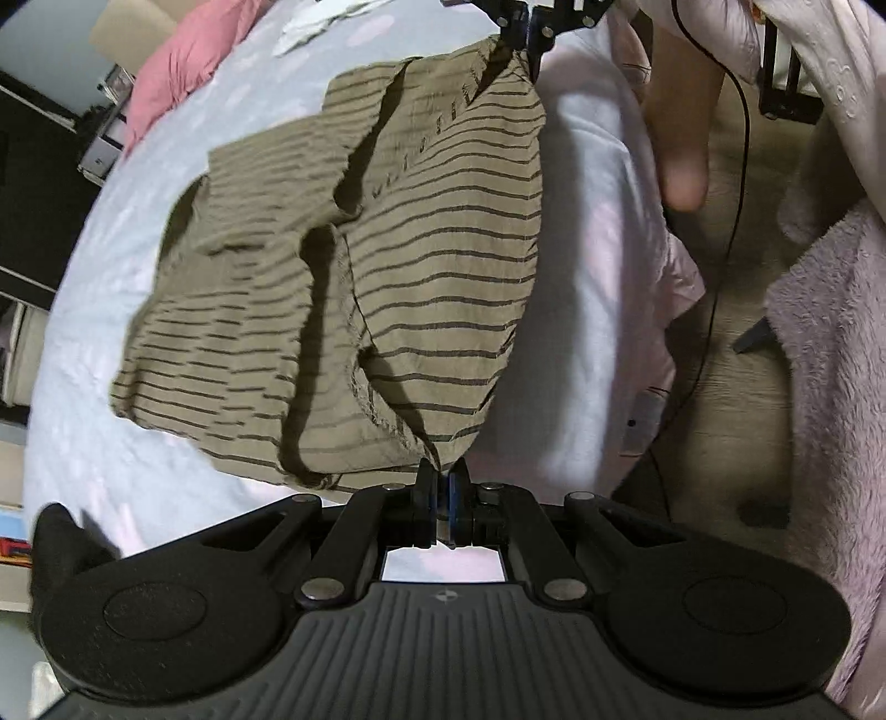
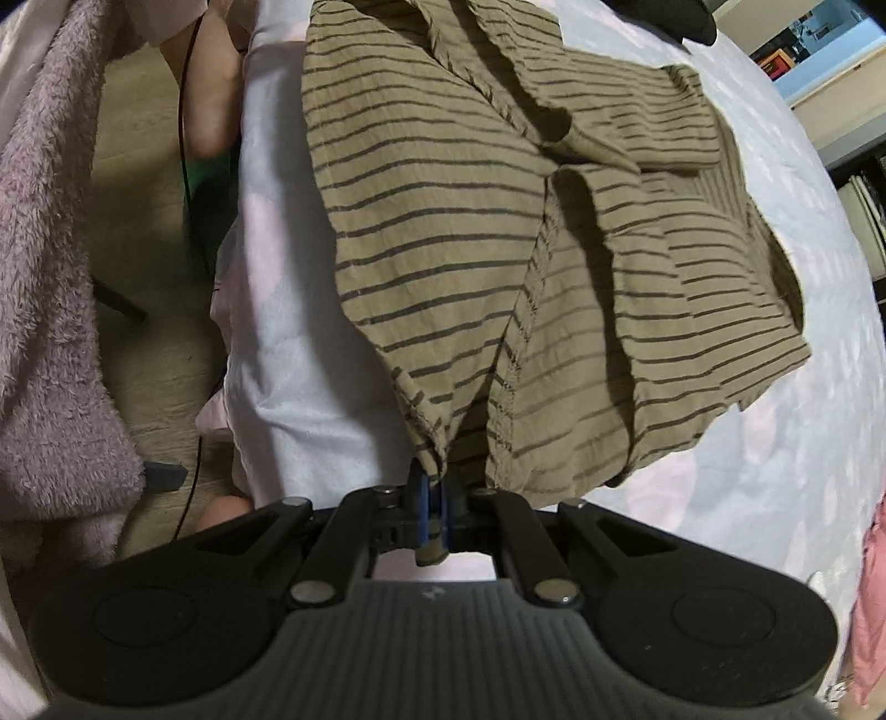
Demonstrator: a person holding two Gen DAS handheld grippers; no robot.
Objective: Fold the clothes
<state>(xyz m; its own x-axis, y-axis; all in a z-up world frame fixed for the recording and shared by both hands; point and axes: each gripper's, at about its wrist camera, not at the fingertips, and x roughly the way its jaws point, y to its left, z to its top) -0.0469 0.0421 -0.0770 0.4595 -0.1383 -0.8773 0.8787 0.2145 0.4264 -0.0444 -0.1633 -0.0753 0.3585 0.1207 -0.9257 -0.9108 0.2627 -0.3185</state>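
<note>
An olive garment with thin dark stripes (image 1: pixel 443 249) hangs stretched between both grippers above a pale bed (image 1: pixel 83 443). My left gripper (image 1: pixel 442 482) is shut on one corner of its edge. In the left wrist view the right gripper (image 1: pixel 526 33) shows at the top, pinching the opposite corner. Seen from the right wrist, the striped garment (image 2: pixel 470 221) droops in loose folds, and my right gripper (image 2: pixel 434 487) is shut on a bunched bit of hem. The far side of the cloth trails onto the bed (image 2: pixel 775 471).
A pink pillow (image 1: pixel 177 61) and white cloth (image 1: pixel 310 22) lie at the bed's far end. A fluffy mauve blanket (image 1: pixel 830 343) and a thin black cable (image 1: pixel 731 221) are over the wooden floor (image 1: pixel 736 343) beside the bed. A person's bare leg (image 1: pixel 686 122) stands by the bed's edge.
</note>
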